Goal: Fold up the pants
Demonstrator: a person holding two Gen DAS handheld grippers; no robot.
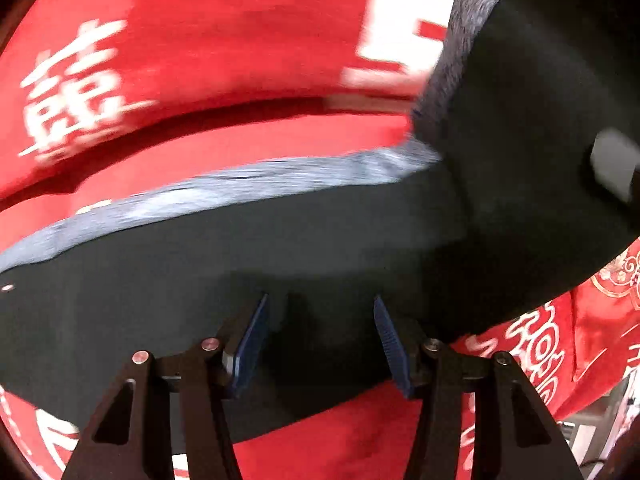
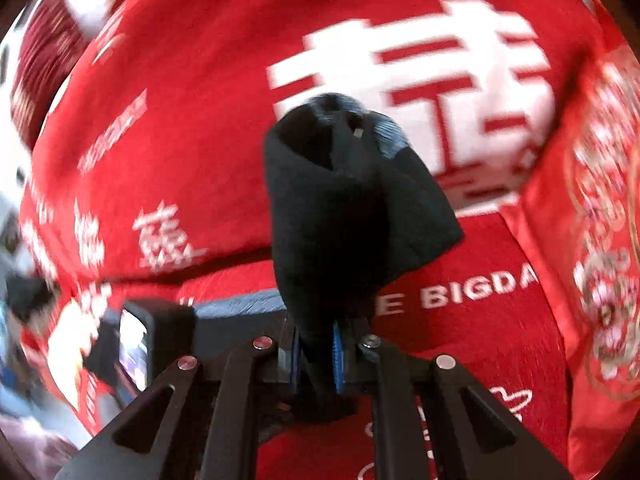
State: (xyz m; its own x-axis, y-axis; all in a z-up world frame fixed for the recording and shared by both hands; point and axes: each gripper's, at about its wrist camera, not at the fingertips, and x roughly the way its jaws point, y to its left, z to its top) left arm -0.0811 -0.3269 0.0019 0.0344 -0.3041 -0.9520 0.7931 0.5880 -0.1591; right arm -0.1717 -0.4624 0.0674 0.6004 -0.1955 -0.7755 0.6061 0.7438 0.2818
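The pants are black with a grey fleecy lining along their far edge. They lie spread on a red cover, and one part rises at the right of the left wrist view. My left gripper is open, its blue pads just above the black cloth, holding nothing. My right gripper is shut on a bunched fold of the pants, which stands lifted in front of the camera with the grey lining showing at its top.
A red bed cover with large white characters and the words "BIGDA" lies under everything. A red embroidered pillow sits at the right. The other gripper's camera body shows at the lower left of the right wrist view.
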